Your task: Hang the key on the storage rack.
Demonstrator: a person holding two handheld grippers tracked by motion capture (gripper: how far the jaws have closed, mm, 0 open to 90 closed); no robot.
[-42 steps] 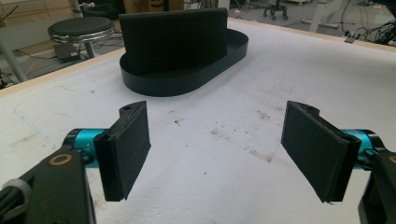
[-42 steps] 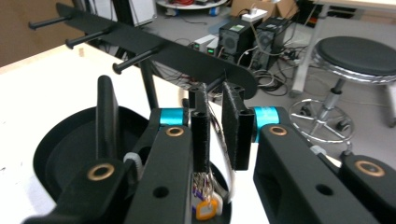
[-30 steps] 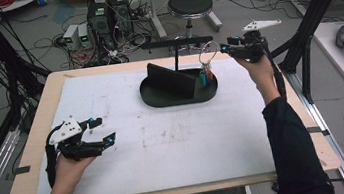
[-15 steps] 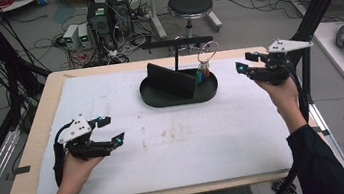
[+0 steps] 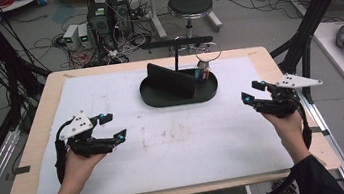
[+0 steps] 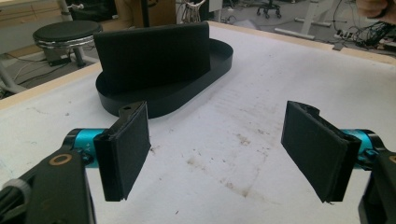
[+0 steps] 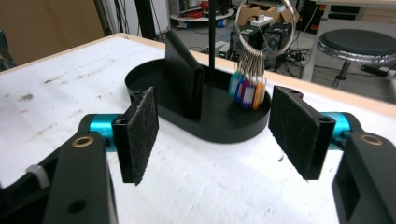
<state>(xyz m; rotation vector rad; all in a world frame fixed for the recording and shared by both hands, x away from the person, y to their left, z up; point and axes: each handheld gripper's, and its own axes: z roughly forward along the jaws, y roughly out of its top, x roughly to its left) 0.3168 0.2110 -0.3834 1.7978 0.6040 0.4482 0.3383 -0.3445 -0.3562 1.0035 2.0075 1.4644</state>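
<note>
While the large metal ring of coloured plastic key tags (image 5: pixel 204 65) is hanging from a thin black post in the oval black tray (image 5: pixel 160 97) at the table's far middle, the right gripper (image 5: pixel 254 91) is hovering near and to the right of it, its jaws just opening wide, nothing between them. Well apart at the near left, the left gripper (image 5: pixel 112 126) is standing spread and empty.
</note>
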